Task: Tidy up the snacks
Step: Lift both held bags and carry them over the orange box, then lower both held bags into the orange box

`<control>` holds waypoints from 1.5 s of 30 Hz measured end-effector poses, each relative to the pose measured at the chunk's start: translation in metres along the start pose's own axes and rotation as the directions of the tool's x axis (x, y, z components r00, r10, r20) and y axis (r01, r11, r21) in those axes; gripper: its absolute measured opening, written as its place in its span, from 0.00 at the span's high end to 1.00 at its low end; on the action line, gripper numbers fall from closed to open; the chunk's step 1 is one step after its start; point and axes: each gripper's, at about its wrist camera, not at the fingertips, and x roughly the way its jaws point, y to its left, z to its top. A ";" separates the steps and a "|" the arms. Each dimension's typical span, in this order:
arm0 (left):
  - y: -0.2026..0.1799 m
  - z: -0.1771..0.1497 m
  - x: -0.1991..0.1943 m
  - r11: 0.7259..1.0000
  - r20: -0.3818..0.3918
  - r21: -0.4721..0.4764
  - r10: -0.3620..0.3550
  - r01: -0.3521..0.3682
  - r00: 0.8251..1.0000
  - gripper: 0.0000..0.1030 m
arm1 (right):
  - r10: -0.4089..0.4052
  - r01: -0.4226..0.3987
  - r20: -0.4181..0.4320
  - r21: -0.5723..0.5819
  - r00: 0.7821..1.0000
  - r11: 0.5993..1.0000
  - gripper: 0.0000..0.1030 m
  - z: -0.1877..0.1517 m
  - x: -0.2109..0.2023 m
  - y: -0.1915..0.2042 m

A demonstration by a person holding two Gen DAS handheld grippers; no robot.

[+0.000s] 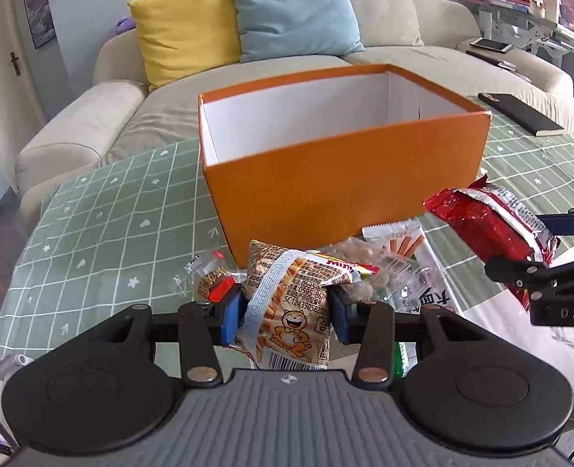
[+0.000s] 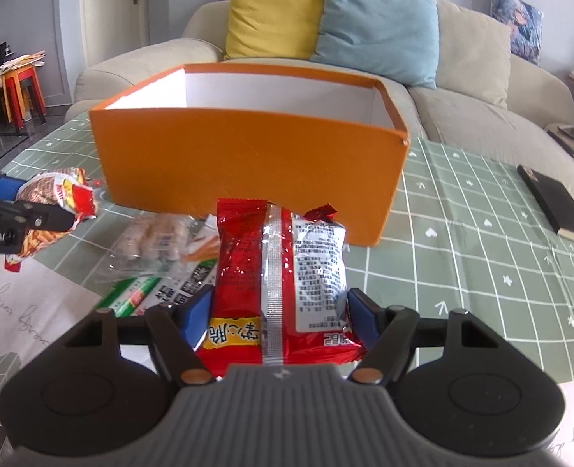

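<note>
An open orange box point(image 1: 345, 179) with a white inside stands on the green checked tablecloth; it also shows in the right wrist view point(image 2: 248, 163). My left gripper point(image 1: 285, 311) is shut on an orange snack bag with a cartoon cat point(image 1: 291, 303), held just in front of the box. My right gripper point(image 2: 281, 317) is shut on a red snack bag point(image 2: 279, 272), also held before the box. Each gripper shows in the other's view: the right one with the red bag point(image 1: 493, 229), the left one with the orange bag point(image 2: 53, 202).
Several loose snack packs lie on the table between the grippers and the box: a clear bag of round biscuits point(image 2: 154, 237), a green and white pack point(image 2: 139, 292), a small wrapped sweet point(image 1: 205, 280). A black notebook point(image 2: 559, 202) lies at the right. A sofa with cushions point(image 1: 248, 19) stands behind.
</note>
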 end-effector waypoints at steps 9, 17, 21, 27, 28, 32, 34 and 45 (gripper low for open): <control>0.000 0.012 -0.016 0.999 0.020 -0.031 -0.026 0.027 0.999 0.51 | 0.010 -0.010 0.028 -0.017 1.000 1.000 0.32 0.012 -0.018 0.009; 0.002 0.027 -0.026 0.996 0.050 -0.070 -0.054 0.058 0.997 0.51 | 0.020 -0.018 0.067 -0.032 0.998 0.999 0.32 0.029 -0.035 0.013; 0.001 0.037 -0.029 0.995 0.071 -0.071 -0.061 0.066 0.996 0.51 | 0.025 -0.022 0.079 -0.033 0.997 0.999 0.32 0.040 -0.038 0.013; -0.004 0.054 -0.033 0.996 0.106 -0.055 -0.064 0.070 0.992 0.51 | 0.027 -0.023 0.091 -0.042 0.996 0.999 0.32 0.058 -0.038 0.011; -0.005 0.058 -0.034 0.996 0.112 -0.052 -0.065 0.071 0.992 0.51 | 0.027 -0.023 0.094 -0.045 0.995 0.999 0.32 0.061 -0.039 0.011; -0.007 0.074 -0.035 0.996 0.139 -0.043 -0.071 0.078 0.988 0.51 | 0.028 -0.019 0.113 -0.075 0.993 0.997 0.32 0.076 -0.039 0.011; -0.009 0.082 -0.034 0.997 0.152 -0.034 -0.068 0.074 0.986 0.51 | 0.029 -0.019 0.121 -0.090 0.992 0.996 0.32 0.085 -0.038 0.010; -0.004 0.121 -0.013 0.996 0.160 -0.041 -0.073 0.080 0.984 0.51 | 0.031 -0.016 0.114 -0.135 0.993 0.991 0.32 0.135 -0.017 -0.001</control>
